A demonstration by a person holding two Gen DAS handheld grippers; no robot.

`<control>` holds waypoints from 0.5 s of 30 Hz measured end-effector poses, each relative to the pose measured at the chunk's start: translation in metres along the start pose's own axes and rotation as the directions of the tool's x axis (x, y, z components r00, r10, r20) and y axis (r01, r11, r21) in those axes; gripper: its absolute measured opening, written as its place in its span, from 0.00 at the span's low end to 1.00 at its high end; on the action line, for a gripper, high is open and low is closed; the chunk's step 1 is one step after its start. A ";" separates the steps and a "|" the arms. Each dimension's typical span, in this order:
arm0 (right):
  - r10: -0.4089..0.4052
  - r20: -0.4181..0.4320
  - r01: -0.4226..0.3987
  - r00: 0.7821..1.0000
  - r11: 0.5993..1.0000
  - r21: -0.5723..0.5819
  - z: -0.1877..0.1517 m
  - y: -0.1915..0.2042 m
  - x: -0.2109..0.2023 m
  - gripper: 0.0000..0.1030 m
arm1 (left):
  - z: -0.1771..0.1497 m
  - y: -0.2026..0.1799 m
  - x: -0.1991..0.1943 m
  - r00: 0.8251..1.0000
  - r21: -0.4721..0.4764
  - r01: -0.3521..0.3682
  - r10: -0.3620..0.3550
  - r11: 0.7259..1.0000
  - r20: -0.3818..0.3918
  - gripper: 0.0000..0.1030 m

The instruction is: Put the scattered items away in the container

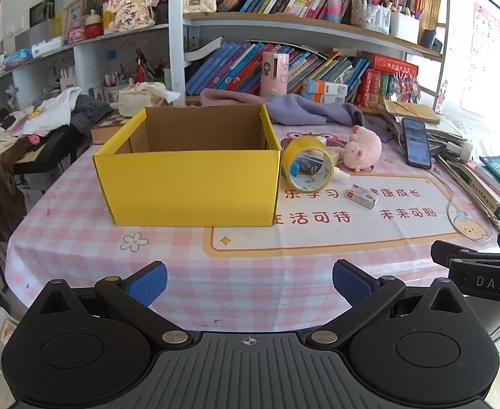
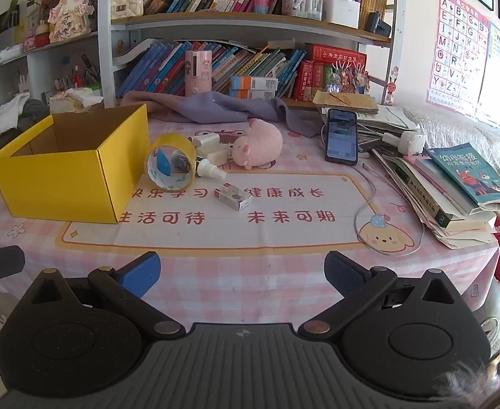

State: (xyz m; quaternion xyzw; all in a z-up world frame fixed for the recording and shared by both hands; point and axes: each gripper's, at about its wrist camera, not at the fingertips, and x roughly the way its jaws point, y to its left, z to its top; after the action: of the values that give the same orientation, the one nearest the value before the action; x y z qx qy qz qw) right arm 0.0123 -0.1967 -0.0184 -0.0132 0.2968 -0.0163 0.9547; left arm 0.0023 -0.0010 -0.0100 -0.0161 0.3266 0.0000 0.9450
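yellow box open and empty, loose items beside it, both grippers wide

the yellow cardboard box (image 1: 188, 173) sits on the pink checked tablecloth (image 1: 250, 272), open at the top, with only bare brown walls showing inside. just beside its right wall a roll of yellowish tape (image 2: 171, 163) stands on edge, its hole facing the cameras. behind and touching the roll lie a small white spray bottle (image 2: 209, 168) and other white pieces too cramped to tell apart. a pink plush pig (image 2: 258, 145) lies on its side just right of them. nearer the cameras, apart from the roll, a small white-and-red carton (image 2: 232, 197) lies flat on the printed mat. further right a phone (image 2: 342, 136) leans, screen lit, against a stack of books and papers (image 2: 447, 187), and a white cable (image 2: 369, 211) curls across the cloth. a purple cloth (image 2: 215, 105) is bunched at the back below the bookshelf.

the left gripper (image 1: 250, 284) hangs above the near table edge, blue pads spread wide with nothing between them. the right gripper (image 2: 243, 274) is likewise spread wide and holds nothing.
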 end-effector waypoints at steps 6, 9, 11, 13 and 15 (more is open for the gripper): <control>0.001 -0.004 -0.001 1.000 1.000 0.002 -0.001 0.000 0.001 1.00 | 0.000 0.003 0.001 1.000 -0.003 0.007 -0.007 1.000 -0.003 1.00; 0.000 -0.013 0.000 1.000 1.000 0.005 -0.002 0.002 0.002 1.00 | -0.001 0.005 0.002 1.000 -0.009 0.010 -0.010 1.000 -0.009 1.00; -0.003 -0.016 0.004 1.000 1.000 0.008 -0.002 0.003 0.002 1.00 | -0.002 0.007 0.004 1.000 -0.022 0.010 -0.010 1.000 -0.016 1.00; 0.000 -0.020 0.001 1.000 1.000 0.009 0.000 0.004 0.002 1.00 | -0.002 0.010 0.005 1.000 -0.031 0.005 -0.006 1.000 -0.023 1.00; 0.001 -0.022 0.000 1.000 1.000 0.009 0.001 0.005 0.002 1.00 | -0.002 0.011 0.006 1.000 -0.032 0.001 -0.001 1.000 -0.028 1.00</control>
State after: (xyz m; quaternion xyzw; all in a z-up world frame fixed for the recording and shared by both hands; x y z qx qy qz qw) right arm 0.0142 -0.1919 -0.0190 -0.0085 0.3072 -0.0176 0.9514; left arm 0.0057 0.0095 -0.0161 -0.0312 0.3397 0.0044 0.9400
